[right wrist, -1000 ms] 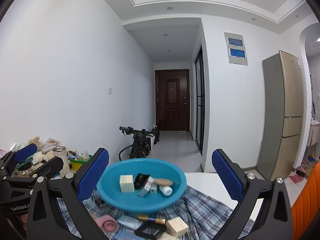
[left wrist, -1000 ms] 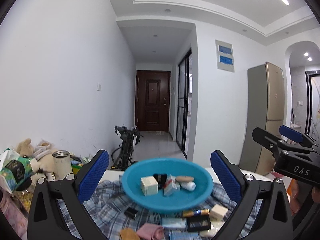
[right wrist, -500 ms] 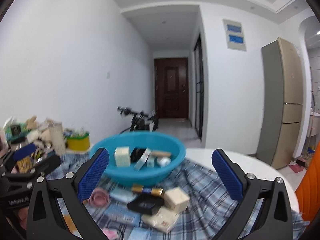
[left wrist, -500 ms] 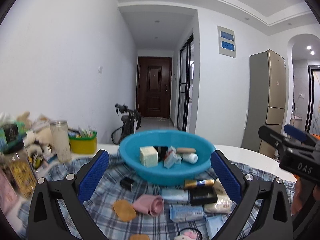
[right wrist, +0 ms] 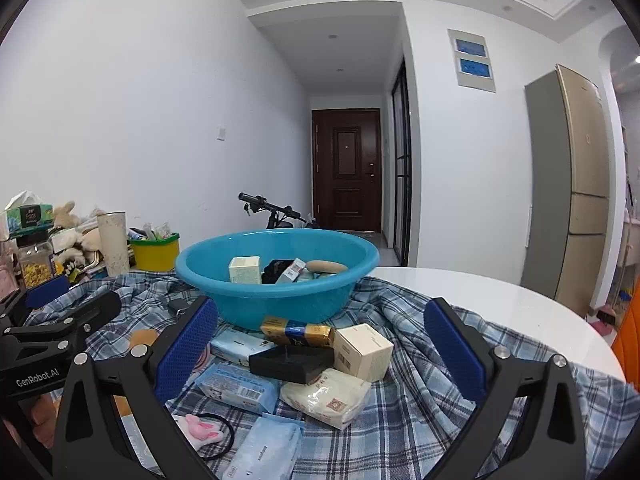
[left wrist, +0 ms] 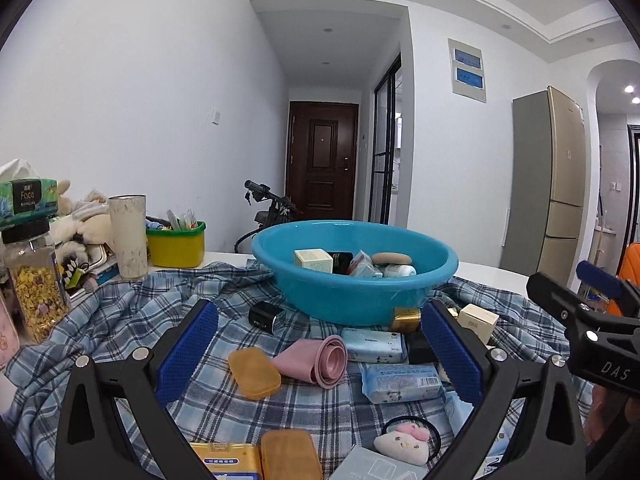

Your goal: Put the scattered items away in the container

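Both tools have dipped toward the scattered items; left tool (left wrist: 320, 354) and right tool (right wrist: 320, 354) gape wide, empty

Gold tube (left wrist: 405, 314) half behind basin (left wrist: 356, 294).

Setting: a home, dining/hall area. Evidence: tall gold refrigerator (left wrist: 560, 184) against the wall, dark wooden entry door (left wrist: 322, 160) at the end of a hallway, parked bicycle (left wrist: 268, 210), round white table (right wrist: 480, 300) under a plaid cloth (right wrist: 420, 392), plush toys (left wrist: 80, 224), tissue box (left wrist: 28, 198).
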